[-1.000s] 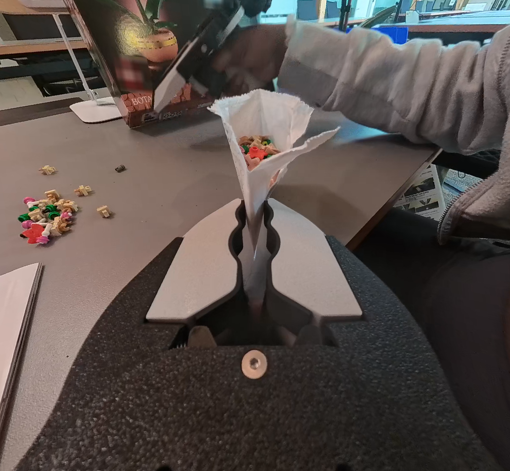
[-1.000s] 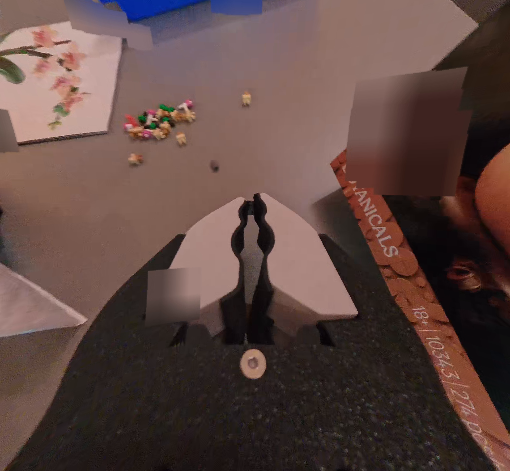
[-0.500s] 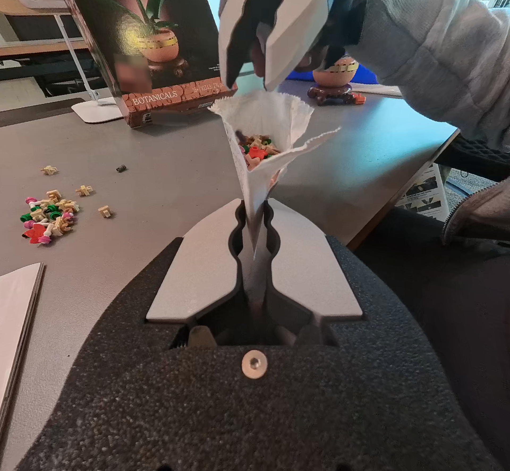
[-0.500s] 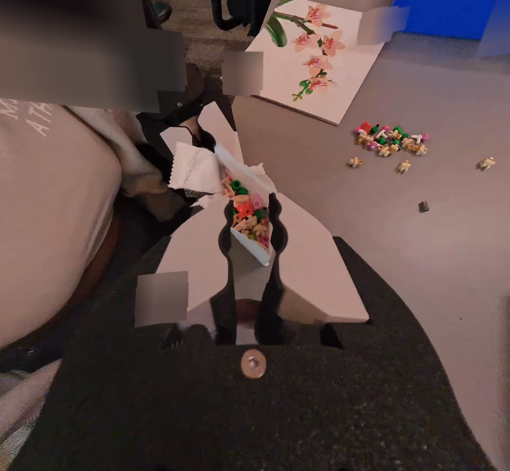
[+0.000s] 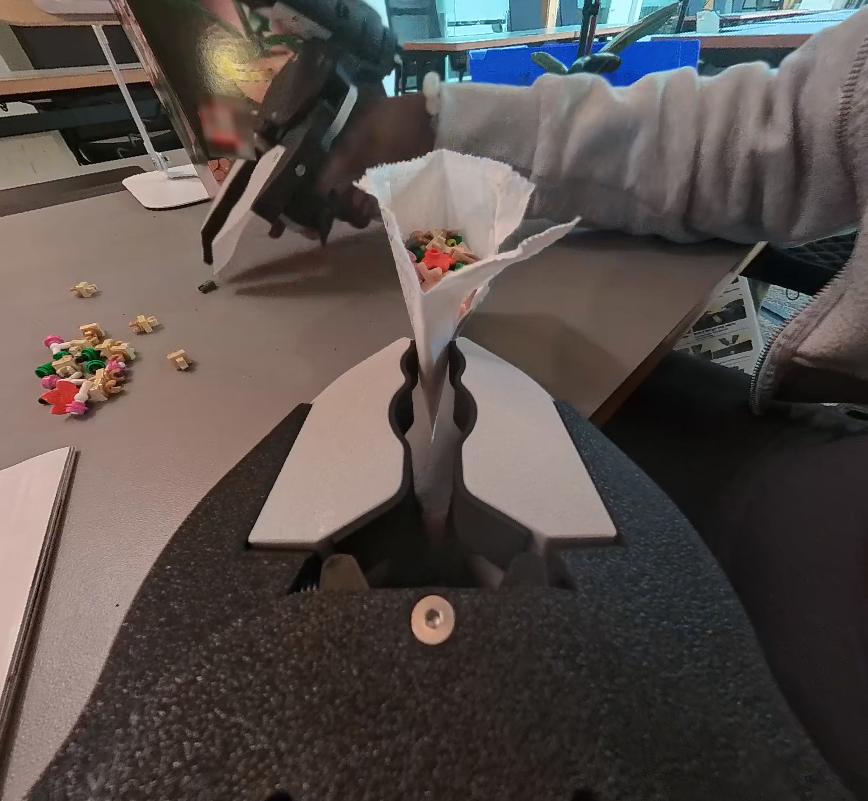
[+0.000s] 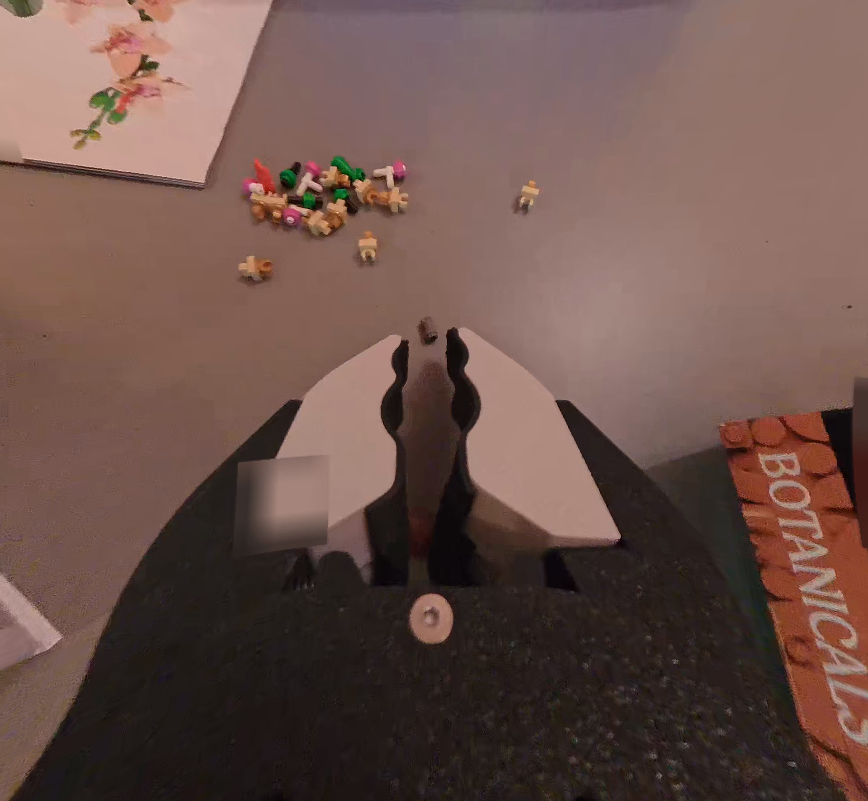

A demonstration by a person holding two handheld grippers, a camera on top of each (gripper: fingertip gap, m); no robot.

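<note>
- The grey bench [image 6: 610,130] carries a dark picture box [image 6: 808,543] and a flowered booklet [image 6: 141,88].
- The left gripper [image 5: 432,384] holds a white paper bag [image 5: 446,215] of small pieces upright, its fingers pinched on the bag's bottom.
- The right gripper [image 6: 425,337] hangs low over the bench, fingers narrowly parted and empty.
- A loose pile of coloured pieces [image 6: 324,193] lies near the booklet.
- A tiny dark piece [image 6: 427,330] sits just beyond the right fingertips.

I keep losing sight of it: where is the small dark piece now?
In the right wrist view, the small dark piece lies on the table just ahead of the right tongs.
</note>
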